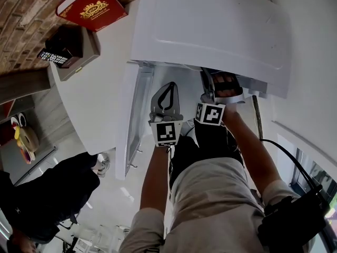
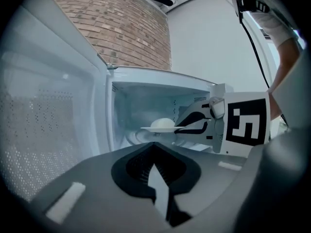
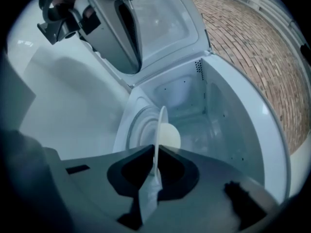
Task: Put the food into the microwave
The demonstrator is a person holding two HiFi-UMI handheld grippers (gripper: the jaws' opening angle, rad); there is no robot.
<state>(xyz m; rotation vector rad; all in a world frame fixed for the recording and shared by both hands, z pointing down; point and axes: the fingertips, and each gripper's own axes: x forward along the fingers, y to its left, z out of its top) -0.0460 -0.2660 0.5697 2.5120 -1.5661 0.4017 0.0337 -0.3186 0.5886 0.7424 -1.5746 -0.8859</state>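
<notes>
The white microwave (image 1: 210,30) stands with its door (image 1: 134,115) swung open to the left. My right gripper (image 1: 224,88) reaches into the cavity, shut on the rim of a white plate (image 2: 158,129). A pale round piece of food (image 2: 162,124) lies on the plate, which hangs just above the glass turntable (image 2: 133,137). In the right gripper view the plate (image 3: 159,130) shows edge-on with the food (image 3: 170,136) beside it. My left gripper (image 1: 166,101) hovers in front of the opening, shut with nothing in it.
The microwave sits on a white counter (image 1: 95,94) against a brick wall (image 2: 131,28). A red box (image 1: 92,7) and a black keypad device (image 1: 63,49) lie at the counter's far left. A person in dark clothes (image 1: 47,194) is at the lower left.
</notes>
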